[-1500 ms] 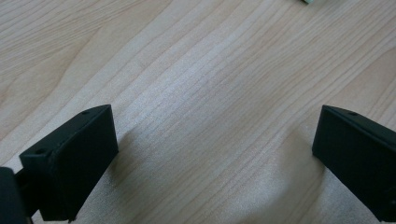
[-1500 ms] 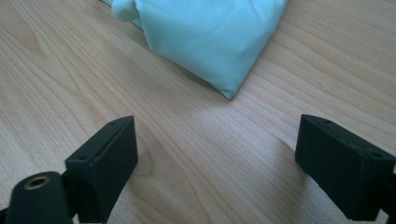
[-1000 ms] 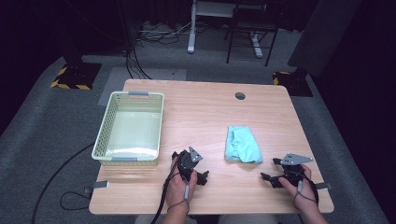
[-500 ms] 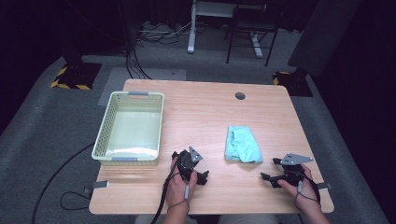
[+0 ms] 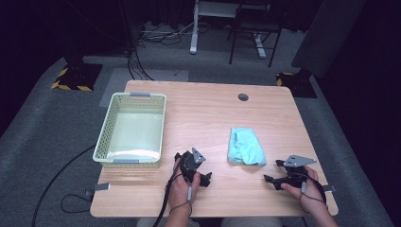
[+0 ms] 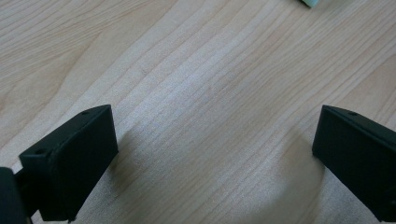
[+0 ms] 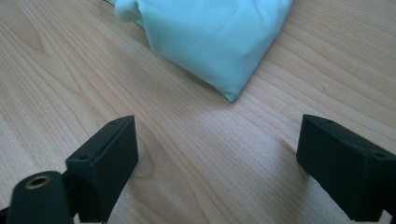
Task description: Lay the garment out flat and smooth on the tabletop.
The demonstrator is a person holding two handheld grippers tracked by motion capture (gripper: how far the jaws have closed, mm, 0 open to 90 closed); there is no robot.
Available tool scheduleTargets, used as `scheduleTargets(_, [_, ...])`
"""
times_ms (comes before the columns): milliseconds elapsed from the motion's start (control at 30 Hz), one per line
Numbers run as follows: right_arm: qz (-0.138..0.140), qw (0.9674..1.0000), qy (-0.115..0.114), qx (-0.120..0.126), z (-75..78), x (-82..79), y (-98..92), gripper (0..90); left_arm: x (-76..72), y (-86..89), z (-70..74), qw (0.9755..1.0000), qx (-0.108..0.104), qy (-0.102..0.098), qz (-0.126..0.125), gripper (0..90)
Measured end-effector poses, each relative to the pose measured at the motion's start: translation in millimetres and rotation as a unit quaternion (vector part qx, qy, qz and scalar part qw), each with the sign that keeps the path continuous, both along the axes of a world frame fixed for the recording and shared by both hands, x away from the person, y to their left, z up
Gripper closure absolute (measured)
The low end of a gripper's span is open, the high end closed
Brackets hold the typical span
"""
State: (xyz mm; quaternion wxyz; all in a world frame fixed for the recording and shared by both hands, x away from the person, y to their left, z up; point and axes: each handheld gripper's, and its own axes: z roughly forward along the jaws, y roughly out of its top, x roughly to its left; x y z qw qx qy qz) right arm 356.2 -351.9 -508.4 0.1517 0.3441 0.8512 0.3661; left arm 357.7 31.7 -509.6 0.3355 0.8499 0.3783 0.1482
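Note:
A folded light-teal cloth (image 5: 246,145) lies on the wooden table (image 5: 203,109), right of centre. My left gripper (image 5: 194,166) rests low over the table's front, to the cloth's left, open with bare wood between its jaws (image 6: 215,158). One corner of the cloth (image 6: 310,2) peeks in at the top of the left gripper view. My right gripper (image 5: 274,171) sits near the front right edge, open and empty (image 7: 219,163). It faces the cloth (image 7: 210,37), whose near corner lies a short way ahead of its jaws.
A pale green plastic basket (image 5: 132,130) stands on the left half of the table, just beyond the left gripper. A round cable hole (image 5: 243,97) is at the back. Cables (image 5: 71,175) trail over the grey carpet on the left. A chair (image 5: 250,28) stands behind the table.
My right gripper has edged slightly left toward the cloth. The left gripper, cloth and basket have stayed put.

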Motion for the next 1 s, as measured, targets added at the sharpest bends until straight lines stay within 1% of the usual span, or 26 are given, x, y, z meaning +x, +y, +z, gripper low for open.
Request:
scheduleTargets(33, [-0.003,1.0,0.0,0.0,0.0,-0.3,0.3,12.7,0.0,0.0,0.0,1.0,0.0,0.0,0.0,0.0])
scheduleTargets(133, [-0.025,0.9997,0.002,0.002,0.3,-2.4,4.1,13.3,0.2,0.1,0.0,1.0,0.0,0.0,0.0,0.0])
scheduleTargets(200, [-0.022,0.9997,0.006,-0.002,1.9,-1.2,6.3,15.8,0.2,0.0,0.0,1.0,0.0,0.0,0.0,0.0])
scheduleTargets(267, [-0.021,0.9996,0.019,-0.007,5.0,-0.2,7.4,16.6,0.2,0.0,0.0,1.0,0.0,0.0,0.0,0.0])
scheduleTargets(367, [-0.017,0.9994,0.031,-0.003,9.9,0.7,7.7,17.4,0.2,0.0,-0.1,1.0,0.0,0.0,0.0,0.1])
scheduleTargets(433, [-0.019,0.9993,0.033,-0.004,13.7,1.6,7.5,17.3,0.2,0.0,0.0,1.0,0.0,0.0,0.0,0.0])
scheduleTargets(500, [-0.02,0.9993,0.03,-0.006,19.1,2.4,7.6,17.2,0.2,0.0,0.0,1.0,0.0,0.0,0.0,0.0])
scheduleTargets(533, [-0.02,0.9993,0.03,-0.006,19.1,2.4,7.6,17.2,0.2,0.0,0.0,1.0,0.0,0.0,0.0,0.0])
scheduleTargets(633, [-0.019,0.9995,0.024,-0.005,29.4,4.3,8.1,17.3,0.2,0.0,0.0,1.0,0.0,0.0,0.001,0.1])
scheduleTargets(767, [-0.019,0.9996,0.022,-0.005,39.0,8.0,8.7,17.3,0.7,-0.1,-0.1,1.0,0.0,-0.001,0.0,0.1])
scheduleTargets(1000, [-0.021,0.9997,0.009,0.0,56.4,13.3,6.8,17.1,0.8,-0.1,0.0,1.0,0.0,-0.001,0.0,0.0])
